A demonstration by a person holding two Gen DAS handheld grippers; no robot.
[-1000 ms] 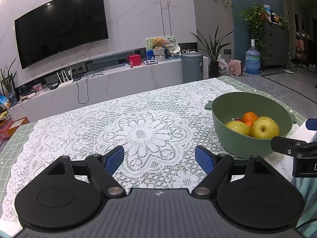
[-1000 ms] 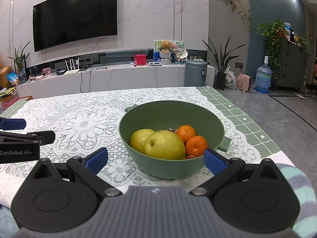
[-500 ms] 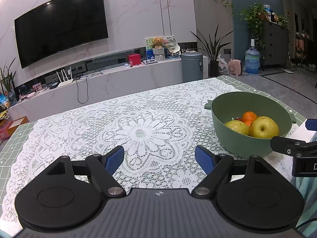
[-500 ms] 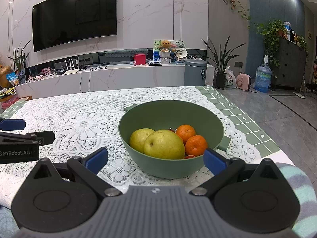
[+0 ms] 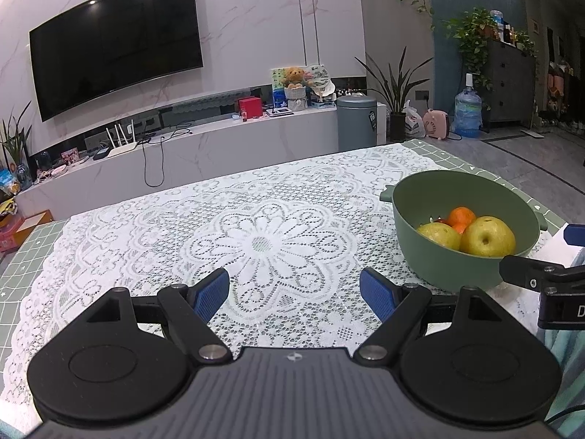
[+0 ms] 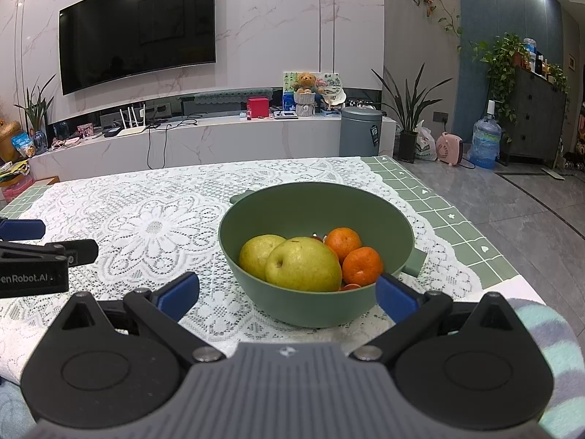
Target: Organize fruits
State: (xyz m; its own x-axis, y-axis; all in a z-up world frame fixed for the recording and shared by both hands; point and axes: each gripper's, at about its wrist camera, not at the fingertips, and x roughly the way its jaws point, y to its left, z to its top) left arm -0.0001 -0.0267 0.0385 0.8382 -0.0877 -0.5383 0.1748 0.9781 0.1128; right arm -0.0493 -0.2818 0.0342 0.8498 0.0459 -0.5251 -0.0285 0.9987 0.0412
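Both grippers spread wide and empty over the lace cloth, bowl of fruit ahead.

The right gripper (image 6: 287,291) has its blue pads (image 6: 179,292) wide apart, holding nothing; just beyond them sits the green bowl (image 6: 292,205) with two pears (image 6: 301,265) nearest and oranges (image 6: 362,265) behind; the left gripper (image 5: 294,292) is likewise agape and empty above the lace cloth (image 5: 256,245), the bowl lying off to the right of its fingers, near the other gripper's tip; a TV (image 6: 137,27) hangs on the far wall.
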